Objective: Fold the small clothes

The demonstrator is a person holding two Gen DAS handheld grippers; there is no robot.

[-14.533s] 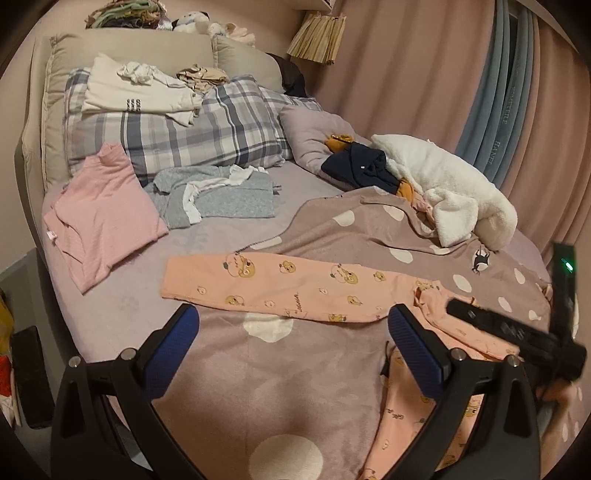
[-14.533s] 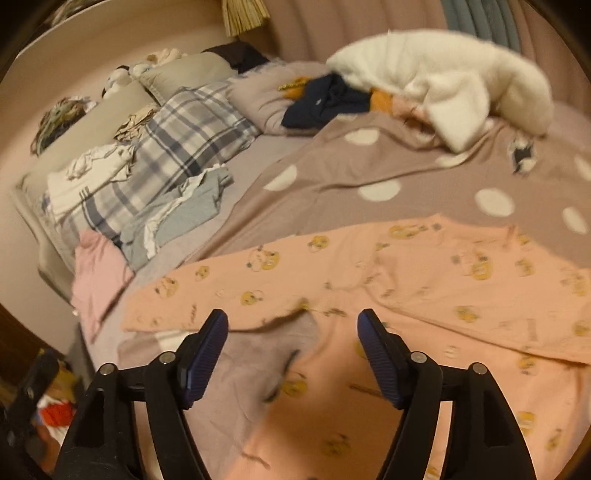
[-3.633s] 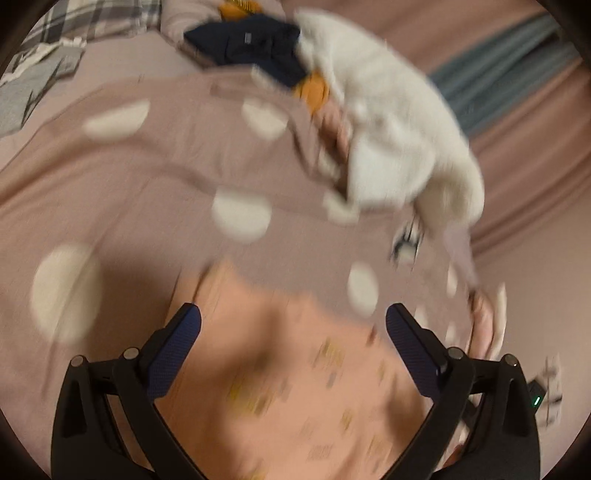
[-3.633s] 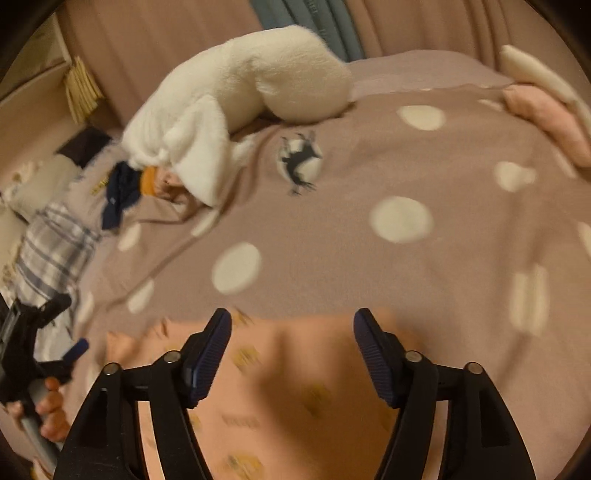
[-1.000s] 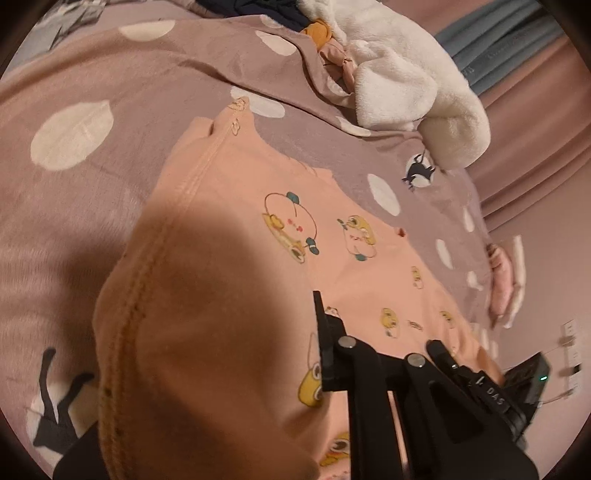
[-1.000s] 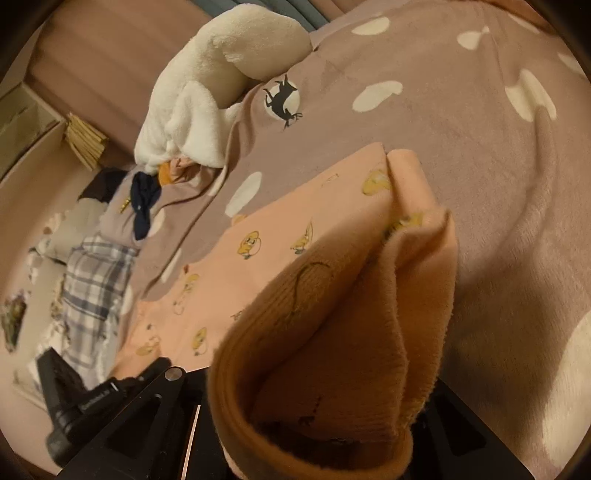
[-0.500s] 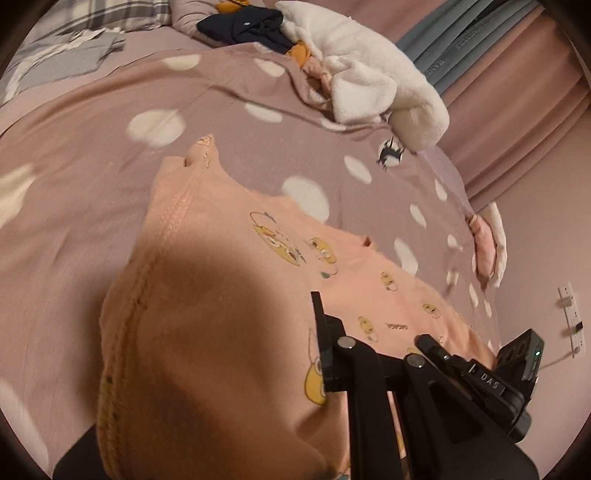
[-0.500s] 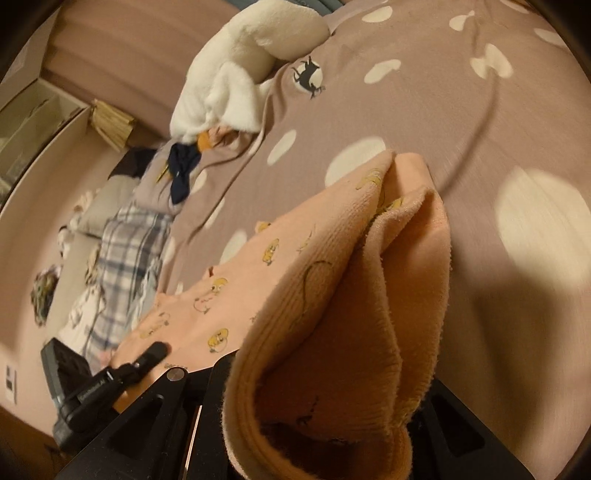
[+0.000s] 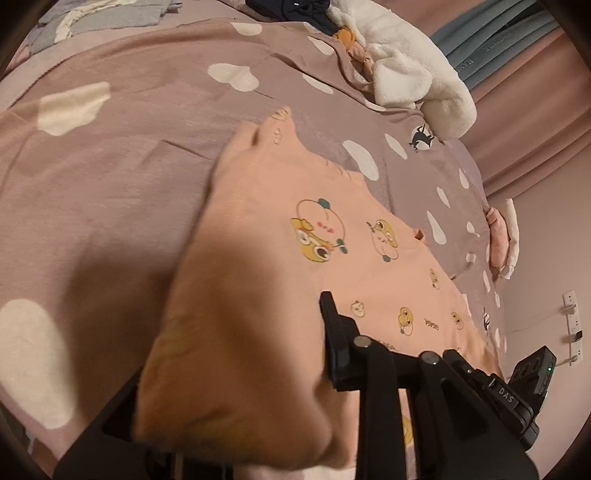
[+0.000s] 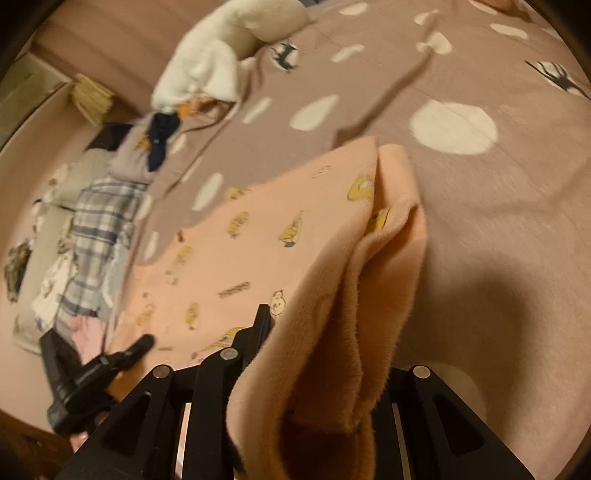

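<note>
A peach child's garment with yellow cartoon prints is stretched between my two grippers above the bed. My left gripper is shut on one end of it; thick peach cloth bunches over the jaws and hides the left finger. My right gripper is shut on the other end, where the folded fleecy layers hang over the jaws. The left gripper also shows in the right wrist view, and the right one in the left wrist view.
The bed has a mauve blanket with white spots. A white fleece garment, dark navy clothes and grey clothes lie beyond. A plaid pillow lies near the headboard. Curtains hang behind.
Both grippers stay shut on the peach garment and have moved with it across the bed. The garment now hangs flatter and more spread between them.
</note>
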